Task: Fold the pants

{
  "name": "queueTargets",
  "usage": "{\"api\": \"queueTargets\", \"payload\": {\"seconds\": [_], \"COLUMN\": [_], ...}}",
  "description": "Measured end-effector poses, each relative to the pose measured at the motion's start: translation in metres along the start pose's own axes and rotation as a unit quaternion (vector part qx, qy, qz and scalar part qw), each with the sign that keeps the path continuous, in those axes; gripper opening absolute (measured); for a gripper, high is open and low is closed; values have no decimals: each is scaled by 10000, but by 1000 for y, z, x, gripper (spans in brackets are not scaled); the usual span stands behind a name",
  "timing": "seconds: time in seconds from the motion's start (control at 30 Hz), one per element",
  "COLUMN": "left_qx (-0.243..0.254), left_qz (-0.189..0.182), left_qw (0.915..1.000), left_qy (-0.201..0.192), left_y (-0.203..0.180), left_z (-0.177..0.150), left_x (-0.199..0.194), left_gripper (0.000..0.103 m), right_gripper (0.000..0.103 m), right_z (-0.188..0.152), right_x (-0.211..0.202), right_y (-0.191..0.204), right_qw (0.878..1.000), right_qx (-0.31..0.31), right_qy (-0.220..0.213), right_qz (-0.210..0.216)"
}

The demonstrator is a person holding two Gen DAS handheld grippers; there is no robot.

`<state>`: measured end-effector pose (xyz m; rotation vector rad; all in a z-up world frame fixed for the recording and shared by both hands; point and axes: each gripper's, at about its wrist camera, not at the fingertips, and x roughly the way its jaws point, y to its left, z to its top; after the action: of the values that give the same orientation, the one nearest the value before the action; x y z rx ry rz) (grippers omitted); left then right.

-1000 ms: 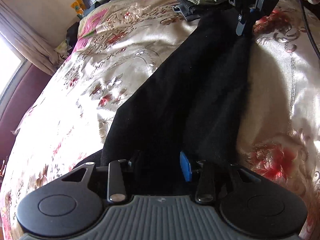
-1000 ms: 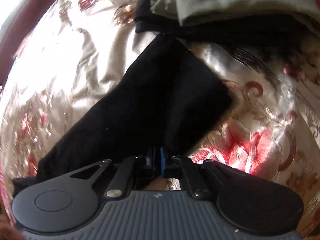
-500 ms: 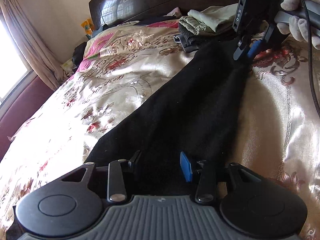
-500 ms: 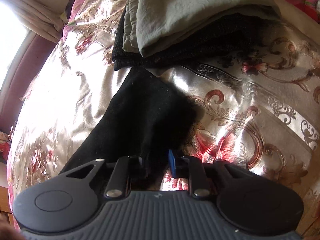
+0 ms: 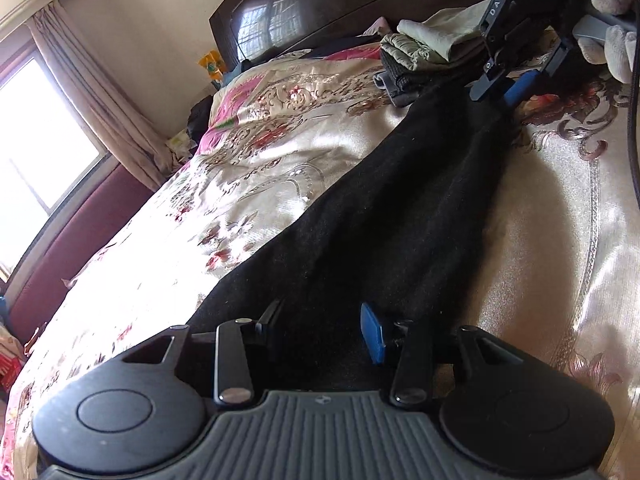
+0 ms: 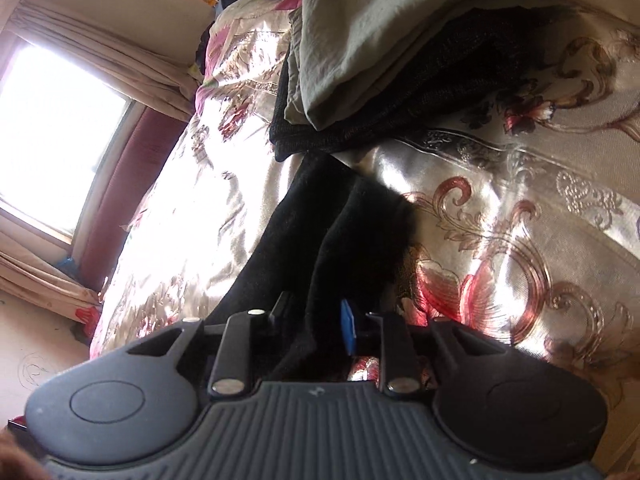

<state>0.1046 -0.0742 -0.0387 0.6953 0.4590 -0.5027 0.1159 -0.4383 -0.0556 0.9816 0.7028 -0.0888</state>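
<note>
Both cameras have tilted upward since the earlier pictures: the headboard and window now show in the left view, and the right claw, clamped shut on cloth a second ago, now stands with its fingers parted.

1. Bed. It carries everything. Its floral satin cover runs from the near edge up to the dark headboard.

2. Pants. One long black strip lies flat on the cover. Its long axis runs from the left claw at the near edge toward the headboard end, where the right claw sits. In the right view the far end of the pants stops just short of the stack of folded clothes and appears not to touch it.

3. Stack of folded clothes. Pale olive pieces lie on dark ones, near the headboard.

4. Left claw. Its fingers are spread wide, with black cloth between them but not pinched. It is the nearer claw to the near end of the pants.

5. Right claw. Its fingers are apart, with a ridge of cloth between them and no firm grip visible. In the left view it hangs over the far end.

Judgement: each claw is at one end of the long axis. The next fold likely calls for bringing one end over the other along that axis, after both claws close on cloth.
</note>
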Motion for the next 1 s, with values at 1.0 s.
{"api": "queueTargets", "payload": {"seconds": [1.0], "left_qx": [-1060], "left_qz": [-146], "left_qw": [9941], "left_qy": [188], "left_y": [4], "left_z": [20], "left_x": [6], "left_gripper": [57], "right_gripper": [22], "right_z": [-14], "right_x": [28], "right_y": [31], "right_qw": [9935], "right_qx": [-880], "right_qy": [-307], "right_qz": [-648]}}
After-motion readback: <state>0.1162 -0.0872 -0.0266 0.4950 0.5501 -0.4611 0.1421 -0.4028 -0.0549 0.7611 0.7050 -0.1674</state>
